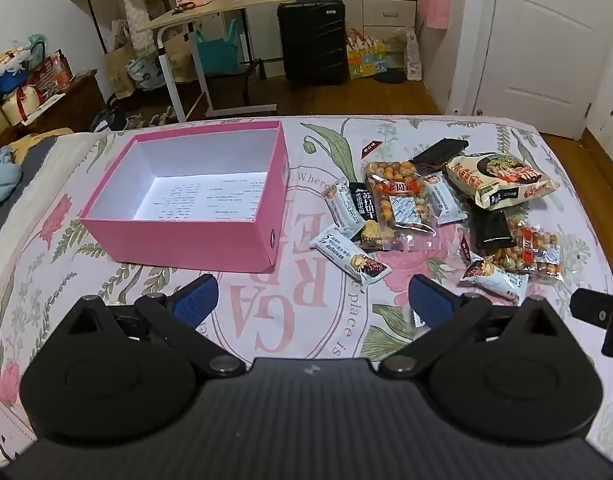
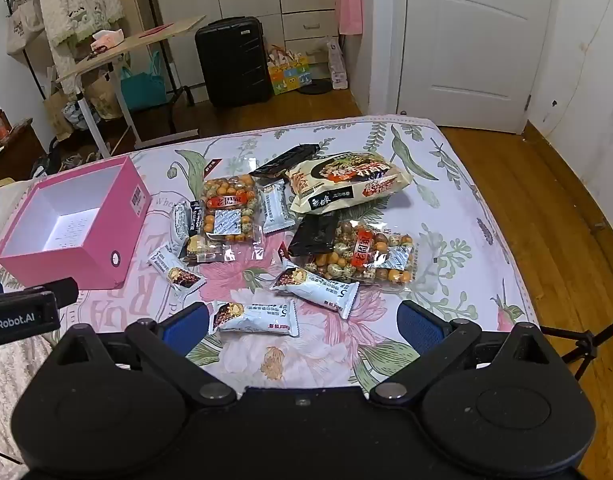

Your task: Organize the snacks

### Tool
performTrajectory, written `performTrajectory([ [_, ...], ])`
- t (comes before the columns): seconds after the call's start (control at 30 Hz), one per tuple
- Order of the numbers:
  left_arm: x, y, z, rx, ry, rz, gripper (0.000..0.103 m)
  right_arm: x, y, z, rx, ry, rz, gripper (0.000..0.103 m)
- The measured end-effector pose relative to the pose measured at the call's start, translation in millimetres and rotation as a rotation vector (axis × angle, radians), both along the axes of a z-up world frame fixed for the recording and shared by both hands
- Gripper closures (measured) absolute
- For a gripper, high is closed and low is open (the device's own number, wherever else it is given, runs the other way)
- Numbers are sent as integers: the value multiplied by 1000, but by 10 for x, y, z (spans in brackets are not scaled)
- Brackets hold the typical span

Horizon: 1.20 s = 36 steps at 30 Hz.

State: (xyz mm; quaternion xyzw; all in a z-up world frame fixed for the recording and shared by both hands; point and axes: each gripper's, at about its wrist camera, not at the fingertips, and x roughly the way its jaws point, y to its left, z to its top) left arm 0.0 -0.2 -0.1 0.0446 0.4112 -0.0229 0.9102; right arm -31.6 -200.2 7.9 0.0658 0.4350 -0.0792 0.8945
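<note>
The left gripper (image 1: 313, 298) has its blue-padded jaws spread as wide as they go, holding and touching nothing, above bare floral bedsheet (image 1: 298, 320) just in front of the pink cardboard box (image 1: 194, 240). That box sits open-topped at the left of the bed, rectangular, its white inside holding no snacks, with clear sheet between its right wall and the snack pile. The right gripper (image 2: 302, 322) is likewise fully spread and grips nothing; a white wrapped snack bar (image 2: 254, 317) lies on the sheet between its fingers, close to the left pad, whether touching I cannot tell. Beyond it lie another white bar (image 2: 318, 285), two clear crinkly bags of coated peanuts (image 2: 228, 210) (image 2: 366, 258), flat black packets (image 2: 314, 234) and a puffy cream noodle bag (image 2: 346, 182), overlapping loosely. To the right, open sheet runs to the mattress edge, then wooden floor (image 2: 546, 220).
</note>
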Motion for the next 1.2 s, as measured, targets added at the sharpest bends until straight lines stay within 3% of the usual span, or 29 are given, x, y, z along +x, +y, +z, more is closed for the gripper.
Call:
performTrajectory([
  [0.27, 19, 13, -53, -20, 19, -20, 2, -3, 5, 6, 0, 1, 7, 1],
  [0.63, -33, 47, 21, -18, -15, -19, 2, -24, 13, 19, -36, -5, 1, 1],
  [1.2, -8, 31, -89, -23, 38, -42, 1, -27, -1, -43, -44, 0, 6, 1],
])
